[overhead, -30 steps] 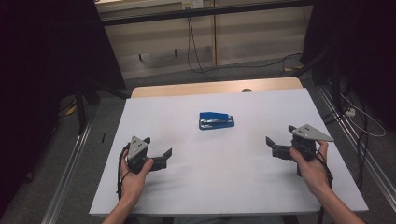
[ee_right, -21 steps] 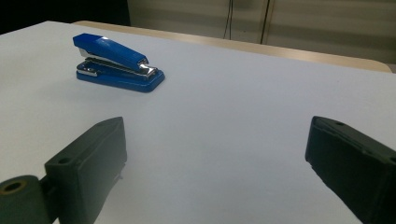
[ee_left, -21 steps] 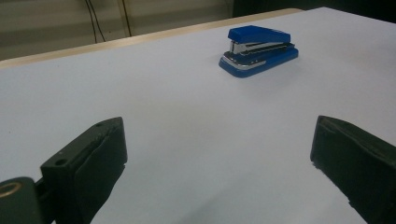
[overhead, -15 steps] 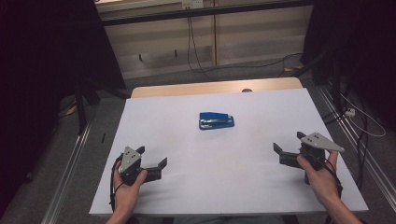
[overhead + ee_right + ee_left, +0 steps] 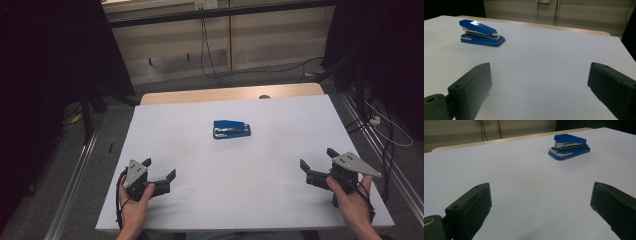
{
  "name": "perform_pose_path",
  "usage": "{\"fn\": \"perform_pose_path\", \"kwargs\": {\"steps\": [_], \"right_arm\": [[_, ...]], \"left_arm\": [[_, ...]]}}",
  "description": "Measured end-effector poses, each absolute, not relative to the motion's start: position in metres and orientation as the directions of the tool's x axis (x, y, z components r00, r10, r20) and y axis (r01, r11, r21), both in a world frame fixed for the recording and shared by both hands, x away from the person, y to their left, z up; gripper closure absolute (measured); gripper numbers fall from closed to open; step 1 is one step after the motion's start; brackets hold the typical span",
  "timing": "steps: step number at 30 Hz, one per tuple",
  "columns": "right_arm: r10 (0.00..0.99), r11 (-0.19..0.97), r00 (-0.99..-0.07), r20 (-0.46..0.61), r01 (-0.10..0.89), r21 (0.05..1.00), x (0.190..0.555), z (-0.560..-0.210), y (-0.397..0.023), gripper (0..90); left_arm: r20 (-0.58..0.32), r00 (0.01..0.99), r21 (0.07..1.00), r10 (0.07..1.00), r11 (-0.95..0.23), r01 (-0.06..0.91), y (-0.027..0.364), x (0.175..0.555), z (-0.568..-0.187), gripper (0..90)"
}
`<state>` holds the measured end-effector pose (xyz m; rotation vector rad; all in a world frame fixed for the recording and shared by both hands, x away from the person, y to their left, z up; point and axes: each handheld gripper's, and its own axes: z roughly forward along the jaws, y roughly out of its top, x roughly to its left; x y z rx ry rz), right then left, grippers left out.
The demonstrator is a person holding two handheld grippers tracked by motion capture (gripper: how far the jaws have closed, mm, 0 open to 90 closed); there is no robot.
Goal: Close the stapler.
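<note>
Two grippers rest low at the near edge of the white table [image 5: 200,210], your left gripper [image 5: 161,176] and your right gripper [image 5: 318,162] both with jaws spread wide and nothing between them. The blue stapler [image 5: 231,128] sits closed at mid-table, well apart from either hand, toward the far side. This reads as the start of the job, before any approach. The next move likely calls for you to reach forward and inward, lining one gripper's open jaws across the stapler's narrow body before closing.
</note>
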<state>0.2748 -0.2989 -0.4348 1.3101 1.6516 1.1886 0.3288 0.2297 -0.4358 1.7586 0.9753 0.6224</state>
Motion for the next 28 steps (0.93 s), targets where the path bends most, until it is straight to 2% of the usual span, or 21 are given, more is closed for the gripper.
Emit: {"fn": "perform_pose_path", "kwargs": {"steps": [5, 7, 11, 16, 28], "right_arm": [[0.974, 0.062, -0.227, 0.015, 0.329, 0.942, 0.269, -0.437, -0.305, 5.2], [0.975, 0.058, -0.223, 0.017, 0.328, 0.943, 0.268, -0.438, -0.308, 5.1], [0.974, 0.056, -0.227, 0.023, 0.337, 0.940, 0.265, -0.442, -0.308, 4.8], [0.976, 0.033, -0.213, 0.044, 0.346, 0.938, 0.268, -0.443, -0.309, 4.5], [0.974, 0.055, -0.225, 0.021, 0.328, 0.943, 0.274, -0.442, -0.307, 3.5]], "left_arm": [[-0.042, 0.557, 0.926, 0.830, -0.178, 0.334, 0.230, 0.327, -0.435, 3.6], [-0.015, 0.560, 0.923, 0.828, -0.204, 0.326, 0.229, 0.326, -0.435, 3.6], [-0.016, 0.557, 0.927, 0.831, -0.196, 0.319, 0.230, 0.326, -0.434, 3.6], [-0.028, 0.566, 0.927, 0.824, -0.190, 0.322, 0.229, 0.326, -0.434, 3.6], [-0.034, 0.569, 0.927, 0.821, -0.187, 0.325, 0.227, 0.329, -0.435, 3.6]]}}
